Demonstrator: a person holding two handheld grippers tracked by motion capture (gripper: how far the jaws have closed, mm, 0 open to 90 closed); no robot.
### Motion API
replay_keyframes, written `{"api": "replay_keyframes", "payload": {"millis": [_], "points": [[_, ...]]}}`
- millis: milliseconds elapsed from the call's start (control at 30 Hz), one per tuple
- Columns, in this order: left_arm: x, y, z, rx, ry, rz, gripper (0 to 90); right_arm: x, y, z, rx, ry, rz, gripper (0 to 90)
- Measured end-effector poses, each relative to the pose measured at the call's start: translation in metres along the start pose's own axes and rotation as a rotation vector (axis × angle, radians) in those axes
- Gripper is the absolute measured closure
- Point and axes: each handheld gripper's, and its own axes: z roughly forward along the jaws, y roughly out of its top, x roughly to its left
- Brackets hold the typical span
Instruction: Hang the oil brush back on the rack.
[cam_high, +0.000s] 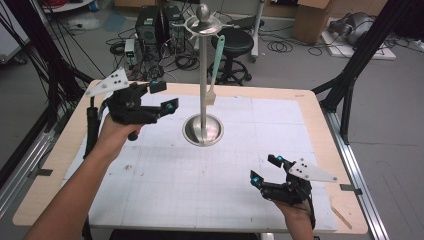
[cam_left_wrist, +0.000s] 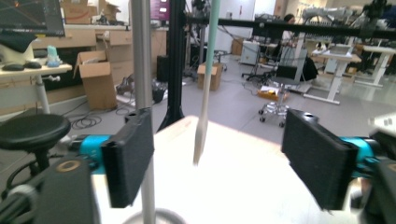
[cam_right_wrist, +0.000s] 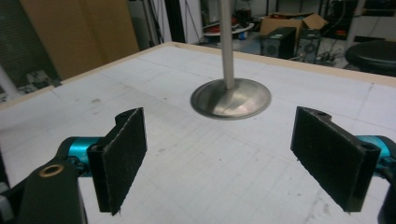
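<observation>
A tall metal stand (cam_high: 204, 75) rises from a round dished base (cam_high: 203, 130) at the middle of the white table mat (cam_high: 210, 175). A pale green spatula (cam_high: 216, 60) hangs from a hook at the stand's top, blade down and clear of the mat. To the left of the pole, raised above the mat, my left gripper (cam_high: 165, 96) is open and holds nothing. In the left gripper view, the pole (cam_left_wrist: 141, 70) and spatula (cam_left_wrist: 205, 93) stand beyond its jaws (cam_left_wrist: 217, 158). My right gripper (cam_high: 264, 169) rests open and empty near the front right, facing the base (cam_right_wrist: 231, 98).
The table's wooden border (cam_high: 320, 125) frames the mat, with a thin wooden stick (cam_high: 342, 216) at the front right corner. Behind the table stand a black stool (cam_high: 232, 42), computer towers (cam_high: 150, 25) and a cardboard box (cam_high: 310, 17). Black frame legs (cam_high: 350, 85) flank the sides.
</observation>
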Motion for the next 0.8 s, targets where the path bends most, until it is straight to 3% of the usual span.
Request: {"api": "replay_keyframes", "payload": {"millis": [67,167,200,300,400,667,800], "points": [[-0.001,-0.017,-0.018,0.001,0.026,-0.027,14.2,-0.002,-0.002,-0.003,0.01,-0.022,-0.005,17.4],[-0.002,-0.031,-0.032,-0.008,0.044,-0.021,14.2,-0.003,-0.004,-0.004,0.02,-0.034,-0.005,17.4],[-0.001,-0.044,-0.044,-0.008,0.063,-0.026,14.2,-0.004,-0.005,-0.006,0.02,-0.043,-0.003,17.4],[0.001,-0.058,-0.056,-0.016,0.067,-0.037,14.4,-0.005,-0.006,-0.007,0.015,-0.048,0.002,17.4],[0.005,-0.08,-0.078,-0.011,0.113,-0.055,14.7,-0.004,-0.006,-0.009,0.01,-0.058,0.002,17.4],[-0.001,-0.11,-0.104,0.0,0.16,-0.033,15.8,-0.002,-0.009,-0.012,0.018,-0.064,0.002,17.4],[-0.004,-0.126,-0.11,0.005,0.172,-0.051,15.9,-0.002,-0.01,-0.011,0.013,-0.066,0.008,17.4]]}}
